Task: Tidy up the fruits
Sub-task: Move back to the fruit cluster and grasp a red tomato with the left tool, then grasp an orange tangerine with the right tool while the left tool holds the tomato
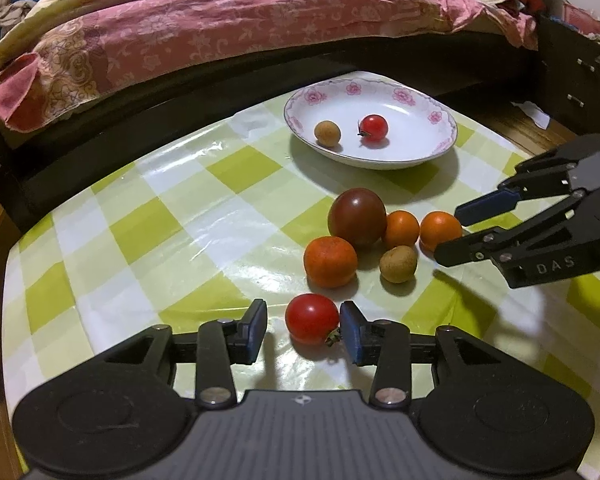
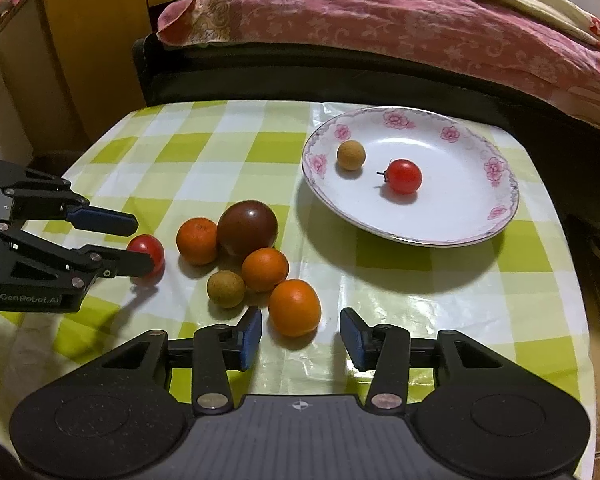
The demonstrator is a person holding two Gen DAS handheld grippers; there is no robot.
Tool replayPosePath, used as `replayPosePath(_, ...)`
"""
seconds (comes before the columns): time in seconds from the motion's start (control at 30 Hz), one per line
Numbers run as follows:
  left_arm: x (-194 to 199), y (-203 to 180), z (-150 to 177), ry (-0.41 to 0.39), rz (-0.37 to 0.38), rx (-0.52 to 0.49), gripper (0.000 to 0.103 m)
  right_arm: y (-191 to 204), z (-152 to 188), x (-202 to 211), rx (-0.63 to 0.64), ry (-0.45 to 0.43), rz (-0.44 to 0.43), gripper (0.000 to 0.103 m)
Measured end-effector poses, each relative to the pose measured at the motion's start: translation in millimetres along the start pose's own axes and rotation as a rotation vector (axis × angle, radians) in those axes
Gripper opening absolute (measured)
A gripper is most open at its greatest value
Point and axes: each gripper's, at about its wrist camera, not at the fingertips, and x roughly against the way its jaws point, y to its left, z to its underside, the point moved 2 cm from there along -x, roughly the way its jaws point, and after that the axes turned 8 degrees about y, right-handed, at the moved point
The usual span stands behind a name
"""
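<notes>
Red cherry tomato (image 1: pixel 312 319) — soft, smooth, likely bruisable; grip across its middle. Left gripper (image 1: pixel 303 326) parted around it, unclamped.

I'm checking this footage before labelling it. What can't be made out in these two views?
- Left wrist view: right gripper hides part of the far-right orange fruit; contact cannot be told.
- Right wrist view: left gripper covers part of the red tomato; whether its pads press cannot be told.
- Both views: gripper bodies hide the near tablecloth.
- The hands holding both grippers are out of frame.
</notes>
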Motion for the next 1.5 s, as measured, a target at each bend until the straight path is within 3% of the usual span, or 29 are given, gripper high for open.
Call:
replayPosePath(0.4, -7.6, -3.0, 6.5, -0.007, 0.018, -0.028, 0.054, 0.2, -3.6, -10.8, 0.002, -0.011, 0.003, 0.042)
replayPosePath(1.17, -13.8, -9.6, 3.8, -0.020, 0.017, -0.030, 0.050, 4.6, -1.9, -11.4, 0.043, -0.038, 0.038, 0.041)
replayPosePath(1.33, -12.7, -11.3, 3.5, -0.021, 0.011, -0.031, 0.038, 7.3, -2.8, -11.2, 0.053, -0.041, 0.048, 0.025)
replayPosePath(1.5, -12.6, -11.0, 3.0, -0.014, 0.016, -0.025, 0.037, 13.3, -3.5, -11.8, 0.086, -0.030, 0.091, 0.025)
